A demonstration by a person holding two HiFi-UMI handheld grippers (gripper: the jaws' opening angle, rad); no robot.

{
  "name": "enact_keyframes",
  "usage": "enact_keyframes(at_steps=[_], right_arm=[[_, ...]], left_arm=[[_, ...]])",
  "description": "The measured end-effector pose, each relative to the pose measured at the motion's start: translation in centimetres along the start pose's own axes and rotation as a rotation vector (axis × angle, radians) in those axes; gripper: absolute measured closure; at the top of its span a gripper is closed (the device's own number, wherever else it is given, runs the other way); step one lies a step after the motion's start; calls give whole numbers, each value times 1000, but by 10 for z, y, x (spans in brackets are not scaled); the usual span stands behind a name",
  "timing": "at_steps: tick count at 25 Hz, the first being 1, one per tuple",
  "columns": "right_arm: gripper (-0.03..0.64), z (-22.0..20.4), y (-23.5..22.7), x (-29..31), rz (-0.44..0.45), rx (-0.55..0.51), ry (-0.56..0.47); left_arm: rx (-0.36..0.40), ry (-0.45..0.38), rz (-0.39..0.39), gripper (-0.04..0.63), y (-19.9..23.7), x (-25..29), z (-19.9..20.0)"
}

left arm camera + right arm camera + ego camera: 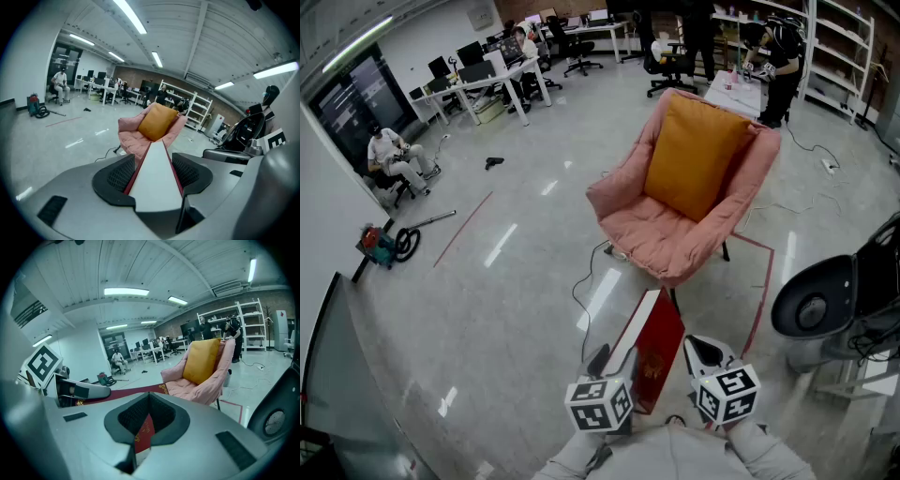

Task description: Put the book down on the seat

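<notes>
Both claws are clamped on the book (649, 349). The left gripper (152, 174) view looks straight down its white page edge, squeezed between the pads (119, 176). The right gripper (147, 420) view only gets a red corner of the cover, pinched in a narrow gap. Only the head view shows the book up in the air over the floor, short of the pink chair (661, 239) and its orange cushion (694, 155). Desks (502, 80) are way back.
</notes>
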State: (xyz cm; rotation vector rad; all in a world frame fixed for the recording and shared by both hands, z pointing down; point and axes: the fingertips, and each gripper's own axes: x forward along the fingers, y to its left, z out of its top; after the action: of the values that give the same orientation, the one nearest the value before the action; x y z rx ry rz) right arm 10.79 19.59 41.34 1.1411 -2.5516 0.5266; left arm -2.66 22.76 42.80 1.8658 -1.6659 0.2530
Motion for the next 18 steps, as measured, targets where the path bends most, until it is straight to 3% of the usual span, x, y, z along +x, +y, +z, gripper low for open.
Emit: enact_keyframes(at_steps=[18], right_arm=[[612,1,19,22,31,-30,15]], left_arm=[[-4,-25,-21,337,10,9,16]])
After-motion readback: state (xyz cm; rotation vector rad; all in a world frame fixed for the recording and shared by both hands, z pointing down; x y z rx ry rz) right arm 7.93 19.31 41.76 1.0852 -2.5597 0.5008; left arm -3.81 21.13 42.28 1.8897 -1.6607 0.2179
